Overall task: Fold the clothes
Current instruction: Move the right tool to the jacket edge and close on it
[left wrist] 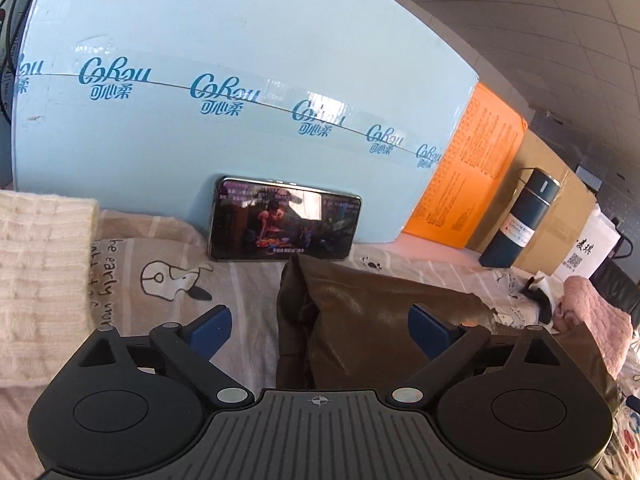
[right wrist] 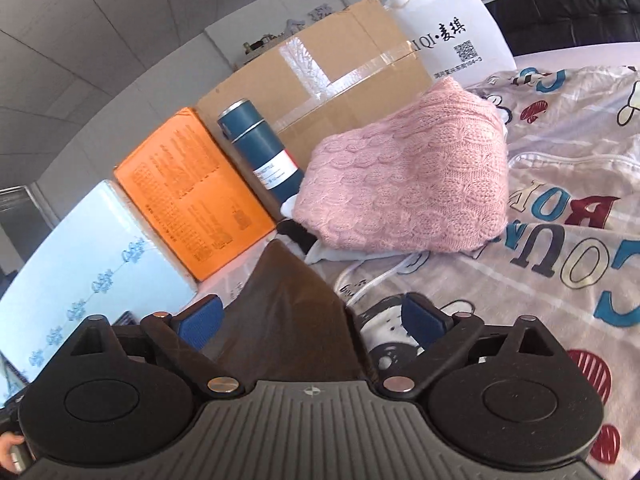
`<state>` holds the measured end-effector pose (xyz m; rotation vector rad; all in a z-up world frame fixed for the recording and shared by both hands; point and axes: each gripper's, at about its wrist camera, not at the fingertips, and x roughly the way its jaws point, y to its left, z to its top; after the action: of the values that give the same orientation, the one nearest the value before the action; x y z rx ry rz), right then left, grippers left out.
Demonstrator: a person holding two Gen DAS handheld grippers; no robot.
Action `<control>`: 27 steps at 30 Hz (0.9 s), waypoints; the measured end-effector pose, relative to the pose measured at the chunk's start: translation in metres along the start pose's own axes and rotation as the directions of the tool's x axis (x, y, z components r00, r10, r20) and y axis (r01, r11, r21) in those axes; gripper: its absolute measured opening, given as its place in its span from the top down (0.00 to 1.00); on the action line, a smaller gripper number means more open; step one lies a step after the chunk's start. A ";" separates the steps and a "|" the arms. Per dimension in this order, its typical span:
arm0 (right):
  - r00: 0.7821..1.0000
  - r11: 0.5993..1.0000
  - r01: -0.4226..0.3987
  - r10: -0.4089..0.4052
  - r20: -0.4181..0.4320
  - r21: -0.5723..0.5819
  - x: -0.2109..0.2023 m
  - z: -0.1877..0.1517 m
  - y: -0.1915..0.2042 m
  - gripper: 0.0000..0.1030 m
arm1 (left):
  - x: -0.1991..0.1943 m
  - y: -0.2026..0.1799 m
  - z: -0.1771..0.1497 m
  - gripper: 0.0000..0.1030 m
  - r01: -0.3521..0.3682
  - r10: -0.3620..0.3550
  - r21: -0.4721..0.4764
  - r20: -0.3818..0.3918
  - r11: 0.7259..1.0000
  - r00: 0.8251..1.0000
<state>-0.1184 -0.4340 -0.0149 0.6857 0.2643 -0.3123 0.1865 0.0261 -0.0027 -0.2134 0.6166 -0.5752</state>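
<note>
A brown leather-like garment [left wrist: 360, 320] lies on the printed sheet [left wrist: 168, 280], folded edge pointing away. My left gripper [left wrist: 320, 332] is open just above its near part; the blue pads [left wrist: 212, 332] stand wide apart and do not press it. In the right wrist view the same brown garment [right wrist: 288, 300] runs up between the wide-set pads [right wrist: 424, 320] of my open right gripper [right wrist: 312, 320], untouched by them. A folded pink knit sweater [right wrist: 400, 176] rests beyond it. A folded cream knit [left wrist: 40, 280] lies at the left.
A phone [left wrist: 284, 220] playing video leans on a big light-blue box [left wrist: 240, 80]. Along the back stand an orange box [right wrist: 192, 192], a dark blue bottle [right wrist: 260, 148], a cardboard box [right wrist: 340, 76] and a white bag [right wrist: 452, 40]. A white cord [right wrist: 384, 276] lies on the sheet.
</note>
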 end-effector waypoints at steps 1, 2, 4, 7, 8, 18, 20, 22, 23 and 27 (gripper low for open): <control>1.000 1.000 -0.014 0.014 0.000 0.004 -0.007 -0.001 0.002 0.02 | -0.001 -0.002 -0.002 0.06 -0.008 0.008 0.004 -0.013 1.000 1.000; 1.000 1.000 -0.015 0.015 -0.002 0.013 -0.014 -0.002 0.005 0.01 | -0.003 -0.004 -0.004 0.05 -0.016 0.016 0.009 -0.025 1.000 1.000; 1.000 0.999 0.003 -0.002 -0.021 0.046 -0.023 -0.003 0.008 0.00 | -0.006 -0.008 -0.010 0.05 -0.026 0.027 0.028 -0.047 0.999 0.999; 0.995 0.988 0.064 -0.053 -0.083 0.140 -0.029 -0.001 0.007 0.00 | -0.012 -0.010 -0.021 0.05 -0.006 0.008 0.026 -0.068 1.000 0.998; 0.992 0.980 0.083 -0.064 -0.109 0.181 -0.029 -0.001 0.004 0.00 | -0.014 -0.010 -0.025 0.05 0.001 0.000 0.022 -0.073 1.000 0.997; 0.962 0.913 0.091 0.022 -0.273 0.397 -0.010 -0.021 -0.008 0.00 | -0.025 -0.008 -0.037 0.05 0.032 -0.035 -0.033 -0.092 0.999 0.995; 0.961 0.915 0.089 0.026 -0.277 0.394 -0.004 -0.023 -0.005 0.00 | -0.024 -0.009 -0.039 0.05 0.031 -0.033 -0.028 -0.100 0.999 0.994; 0.962 0.914 0.087 0.026 -0.270 0.395 0.002 -0.023 -0.003 0.00 | -0.022 -0.011 -0.040 0.05 0.022 -0.025 -0.022 -0.105 0.999 0.994; 0.964 0.914 0.084 0.026 -0.263 0.397 0.005 -0.024 -0.002 0.01 | -0.021 -0.011 -0.041 0.05 0.016 -0.018 -0.020 -0.106 1.000 0.994; 0.978 0.909 0.079 0.008 -0.207 0.410 0.016 -0.027 0.002 0.01 | -0.019 -0.011 -0.043 0.05 0.012 -0.013 -0.014 -0.105 1.000 0.994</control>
<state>-0.1063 -0.4182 -0.0392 1.1415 0.4137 -0.3373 0.1431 0.0266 -0.0236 -0.2001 0.7218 -0.5974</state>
